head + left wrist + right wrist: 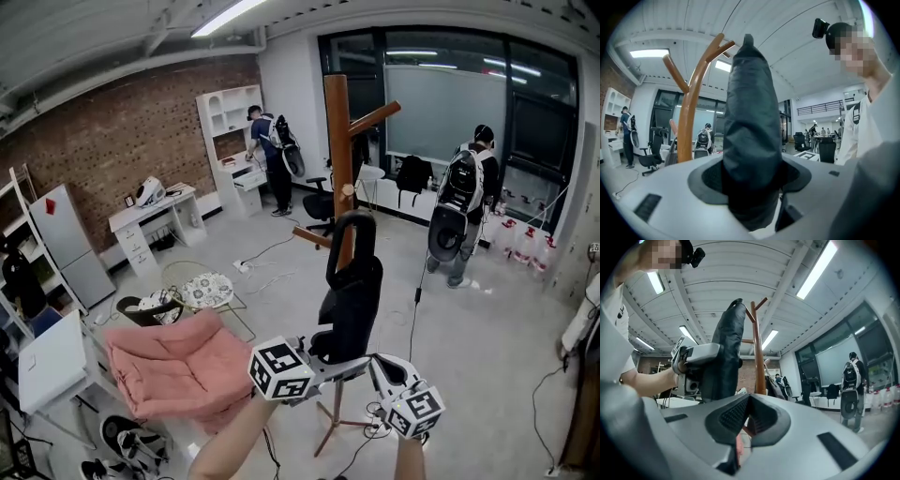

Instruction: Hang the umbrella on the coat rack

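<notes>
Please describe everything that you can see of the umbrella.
The umbrella is black and folded, with its slightly shiny, wrinkled fabric gathered round the shaft. It stands almost upright, with a black curved hook handle at its top, in front of the pole of the wooden coat rack. I cannot tell whether the hook touches the rack. The left gripper holds the umbrella by its lower part, with the jaws closed on the fabric.

Our left gripper [330, 366] level, jaws clamped on the umbrella [352, 300]. Our right gripper [382, 367] just beside it, level, jaws together, empty. Bare forearms [230, 442] reach forward.
</notes>
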### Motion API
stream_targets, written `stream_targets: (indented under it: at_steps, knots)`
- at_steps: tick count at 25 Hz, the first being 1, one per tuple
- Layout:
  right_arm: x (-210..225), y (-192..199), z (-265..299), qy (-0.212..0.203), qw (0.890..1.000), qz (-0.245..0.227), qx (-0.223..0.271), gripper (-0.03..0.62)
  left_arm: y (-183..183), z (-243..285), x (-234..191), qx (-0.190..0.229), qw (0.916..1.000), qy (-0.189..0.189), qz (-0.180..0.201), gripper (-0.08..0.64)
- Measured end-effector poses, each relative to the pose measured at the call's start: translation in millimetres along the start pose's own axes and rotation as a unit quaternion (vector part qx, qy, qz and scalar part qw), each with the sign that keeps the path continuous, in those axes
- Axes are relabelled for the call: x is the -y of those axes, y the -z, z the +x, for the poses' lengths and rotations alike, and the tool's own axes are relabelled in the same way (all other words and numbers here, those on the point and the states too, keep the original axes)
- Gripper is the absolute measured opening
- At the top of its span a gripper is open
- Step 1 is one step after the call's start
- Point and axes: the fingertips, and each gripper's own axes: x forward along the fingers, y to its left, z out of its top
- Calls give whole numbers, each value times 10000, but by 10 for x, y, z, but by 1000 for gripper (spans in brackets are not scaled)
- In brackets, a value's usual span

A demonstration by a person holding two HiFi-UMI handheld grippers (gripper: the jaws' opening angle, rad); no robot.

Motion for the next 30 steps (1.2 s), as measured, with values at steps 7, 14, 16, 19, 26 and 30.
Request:
stream_targets:
  at_steps: [7, 14, 16, 19, 26, 30]
  knots:
    - [328, 44, -99, 720, 9972, 199, -81, 2, -319, 122, -50, 151, 9993, 322, 114, 290]
    - [374, 132, -168, 736, 9960, 499, -80, 2, -353, 159, -163, 246, 9991, 344, -40, 290]
    - [416, 146, -206, 783, 9955, 519, -88, 2, -374, 162, -173, 320, 9987, 386, -93, 291]
    - [504, 137, -279, 917, 9946, 483, -53, 2, -428, 173, -208, 385, 9981, 459, -166, 290]
    - [576, 94, -402, 1057, 9935, 433, -22, 2, -402, 279, -258, 482, 9957, 640, -454, 291]
    - [604, 112, -474, 1103, 9927, 494, -50, 2, -328, 327, -300, 503, 9946, 644, -632, 291]
